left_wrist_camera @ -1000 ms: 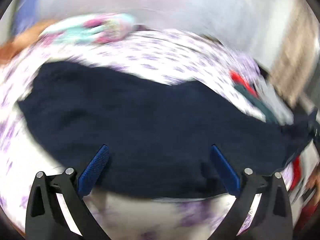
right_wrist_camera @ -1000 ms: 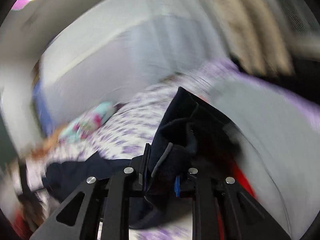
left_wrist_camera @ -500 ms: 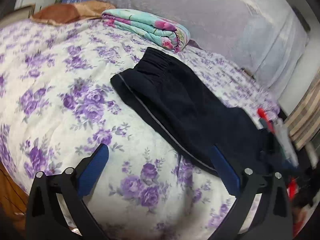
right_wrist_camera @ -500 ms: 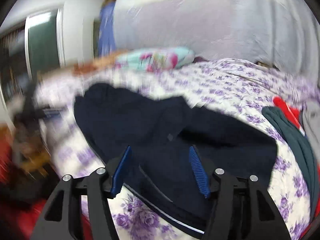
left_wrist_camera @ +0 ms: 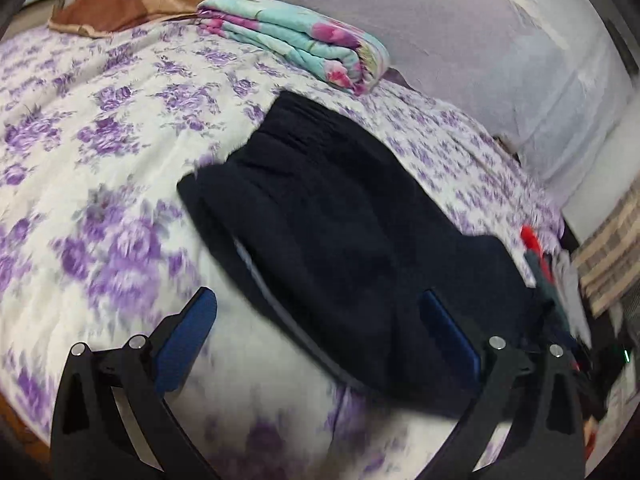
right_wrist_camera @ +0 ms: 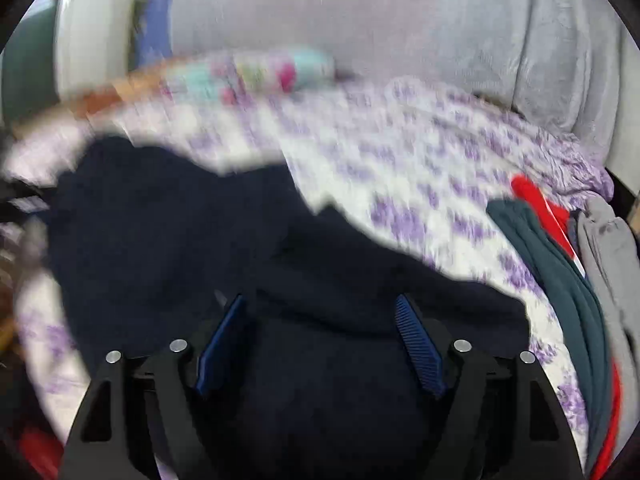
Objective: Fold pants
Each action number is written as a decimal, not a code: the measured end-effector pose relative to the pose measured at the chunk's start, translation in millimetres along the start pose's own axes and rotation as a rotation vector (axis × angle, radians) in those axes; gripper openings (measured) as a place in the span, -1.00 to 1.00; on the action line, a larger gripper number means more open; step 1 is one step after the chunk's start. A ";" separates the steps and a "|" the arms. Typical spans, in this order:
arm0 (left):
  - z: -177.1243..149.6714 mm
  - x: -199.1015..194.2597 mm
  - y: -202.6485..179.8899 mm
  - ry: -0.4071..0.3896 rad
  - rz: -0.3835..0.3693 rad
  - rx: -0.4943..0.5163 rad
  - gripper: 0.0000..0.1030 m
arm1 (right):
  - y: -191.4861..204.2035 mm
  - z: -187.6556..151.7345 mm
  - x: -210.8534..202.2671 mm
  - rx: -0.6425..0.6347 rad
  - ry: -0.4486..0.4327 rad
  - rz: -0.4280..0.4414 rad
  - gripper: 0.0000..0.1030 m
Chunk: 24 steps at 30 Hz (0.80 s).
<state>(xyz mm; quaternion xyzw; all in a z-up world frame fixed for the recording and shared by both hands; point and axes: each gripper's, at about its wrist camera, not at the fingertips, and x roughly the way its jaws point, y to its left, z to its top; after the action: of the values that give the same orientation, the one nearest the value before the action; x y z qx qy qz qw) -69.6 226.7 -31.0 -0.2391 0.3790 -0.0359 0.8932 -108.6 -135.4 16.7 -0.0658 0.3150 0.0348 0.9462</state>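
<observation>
Pants point(left_wrist_camera: 340, 232), dark navy, lie spread flat on your bed point(left_wrist_camera: 100, 168), which wears a white cover printed with purple flowers; their gathered waistband points toward the far side, and a thin pale stripe runs down the near edge. Behind them, against the grey padded headboard point(left_wrist_camera: 500, 52), you have a folded turquoise-and-pink floral quilt point(left_wrist_camera: 304, 44), well apart from the waistband, with a brown cushion point(left_wrist_camera: 132, 8) beyond it. At the bed's right edge sits a small pile of clothes point(right_wrist_camera: 560, 280): dark green, red and grey pieces side by side. Your left gripper point(left_wrist_camera: 320, 320) hangs above the near part of the pants, jaws spread wide, nothing between them. Your right gripper point(right_wrist_camera: 320, 320) is over the dark cloth; its jaws have just been opening and stand wide, the blue pads point(right_wrist_camera: 416, 340) clear of the fabric below
</observation>
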 end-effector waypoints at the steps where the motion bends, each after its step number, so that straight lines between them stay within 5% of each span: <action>1: 5.1 4.2 2.0 -0.005 -0.004 -0.013 0.91 | -2.2 -2.5 -8.8 0.016 -0.038 -0.014 0.76; 3: 14.3 14.5 7.0 -0.005 -0.010 -0.045 0.91 | -10.2 -4.8 -6.8 0.038 -0.040 -0.028 0.93; 5: 19.5 21.7 9.8 -0.014 -0.010 -0.071 0.91 | -10.3 -22.7 37.0 0.024 0.178 -0.011 0.93; 6: 20.4 23.5 8.3 -0.025 -0.001 -0.070 0.91 | -13.1 -23.4 40.2 0.044 0.201 0.015 0.93; 9: 17.1 23.1 3.5 -0.041 0.016 -0.049 0.91 | -31.8 -15.1 12.9 0.132 0.063 0.068 0.93; 13: 17.5 15.6 12.0 -0.033 -0.001 -0.075 0.68 | -64.9 -19.3 -32.0 0.213 -0.091 0.009 0.93; 17: 18.5 7.5 27.3 -0.043 -0.033 -0.145 0.68 | -98.0 -48.2 -4.6 0.284 0.054 -0.084 0.93; 19: 20.0 14.4 21.8 -0.032 -0.003 -0.130 0.78 | -110.0 -54.8 11.7 0.386 0.166 -0.043 0.93; 22: 21.8 29.0 0.8 -0.032 0.103 -0.034 0.83 | -115.8 -53.8 13.2 0.398 0.135 0.015 0.93; 23: 21.2 29.3 -1.8 -0.044 0.124 -0.040 0.76 | -116.7 -53.7 13.7 0.404 0.130 0.015 0.93; 24: 19.9 25.3 -3.5 -0.071 0.130 -0.058 0.33 | -116.1 -53.7 11.7 0.405 0.123 0.014 0.93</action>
<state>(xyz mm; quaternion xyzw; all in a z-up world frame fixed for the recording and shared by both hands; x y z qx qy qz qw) -37.3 225.4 -34.2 -0.2410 0.3629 0.0416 0.8992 -118.6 -257.9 -21.0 0.1258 0.3732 -0.0265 0.9188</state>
